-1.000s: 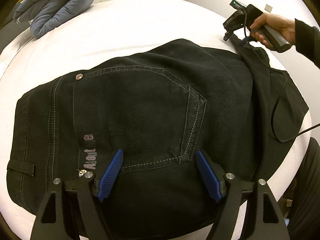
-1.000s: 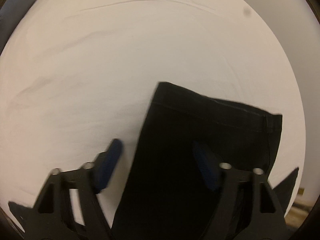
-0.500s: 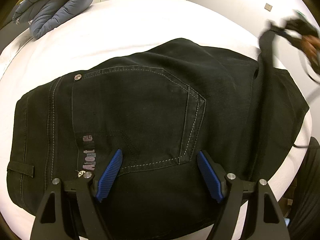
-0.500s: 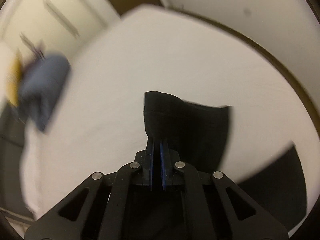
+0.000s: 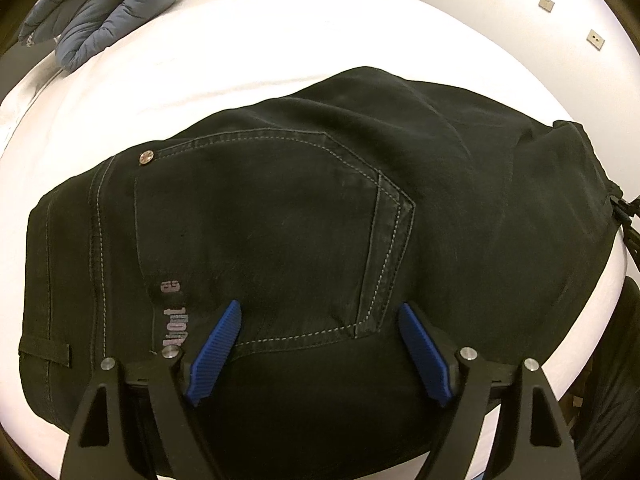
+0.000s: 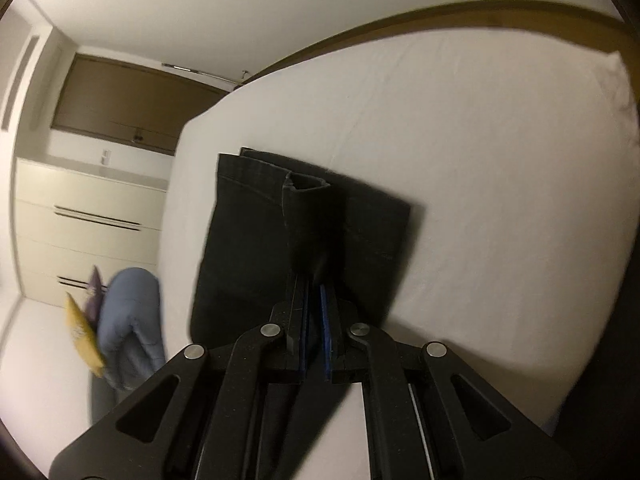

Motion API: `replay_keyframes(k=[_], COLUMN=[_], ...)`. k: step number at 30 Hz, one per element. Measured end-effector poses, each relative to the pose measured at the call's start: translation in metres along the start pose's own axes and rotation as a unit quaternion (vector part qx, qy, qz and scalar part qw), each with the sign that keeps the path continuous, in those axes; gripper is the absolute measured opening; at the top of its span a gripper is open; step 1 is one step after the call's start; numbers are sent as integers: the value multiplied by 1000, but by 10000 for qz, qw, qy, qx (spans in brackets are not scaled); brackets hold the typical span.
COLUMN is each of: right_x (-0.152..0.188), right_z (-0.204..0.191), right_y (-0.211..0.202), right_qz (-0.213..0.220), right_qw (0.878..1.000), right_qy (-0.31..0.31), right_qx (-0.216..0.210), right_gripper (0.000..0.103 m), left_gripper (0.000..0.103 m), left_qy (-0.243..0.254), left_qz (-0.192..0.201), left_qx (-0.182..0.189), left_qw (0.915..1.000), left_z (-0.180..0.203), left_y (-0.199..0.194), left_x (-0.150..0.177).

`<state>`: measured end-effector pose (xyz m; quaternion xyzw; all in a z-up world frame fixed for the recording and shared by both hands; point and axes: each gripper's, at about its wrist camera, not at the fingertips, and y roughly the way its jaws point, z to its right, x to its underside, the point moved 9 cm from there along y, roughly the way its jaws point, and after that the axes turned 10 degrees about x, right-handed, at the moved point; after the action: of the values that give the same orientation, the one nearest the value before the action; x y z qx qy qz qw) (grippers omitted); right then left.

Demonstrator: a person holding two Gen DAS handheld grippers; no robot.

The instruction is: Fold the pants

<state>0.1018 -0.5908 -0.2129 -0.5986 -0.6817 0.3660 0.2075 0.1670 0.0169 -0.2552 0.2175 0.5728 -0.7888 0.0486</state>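
Observation:
Black pants lie on a white bed, back pocket up, waistband at the left. My left gripper is open, its blue pads over the seat just below the pocket, holding nothing. My right gripper is shut on the pants' leg end and holds the hem lifted above the bed. The right gripper also shows at the right edge of the left wrist view, by the pants' far fold.
A folded blue-grey quilt lies at the far left corner of the bed; it also shows in the right wrist view. White drawers and a wall stand beyond the bed. The bed edge runs near the pants on the right.
My right gripper went from open over the leg end to shut on it, then lifted it and swung towards me. My left gripper has stayed open over the seat.

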Motion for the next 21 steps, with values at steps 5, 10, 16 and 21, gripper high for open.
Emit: replay_keyframes(k=[5, 10, 16, 21], right_x=[7, 40, 42, 46], right_z=[-9, 18, 48, 70], right_y=[1, -12, -42, -51], right_qz=[-73, -90, -154, -303], right_qw=[9992, 9999, 9997, 9989], right_qy=[237, 7, 155, 359], right_qx=[-312, -128, 81, 35], right_gripper=[26, 8, 2, 2], left_gripper=[83, 83, 83, 84], left_qy=[-75, -95, 64, 190], left_qz=[-38, -76, -217, -362], left_qx=[-87, -91, -116, -125], left_qw=[9999, 9999, 9997, 9991], left_z=[8, 13, 8, 7], left_y=[5, 4, 2, -1], left_x=[-6, -11, -5, -2])
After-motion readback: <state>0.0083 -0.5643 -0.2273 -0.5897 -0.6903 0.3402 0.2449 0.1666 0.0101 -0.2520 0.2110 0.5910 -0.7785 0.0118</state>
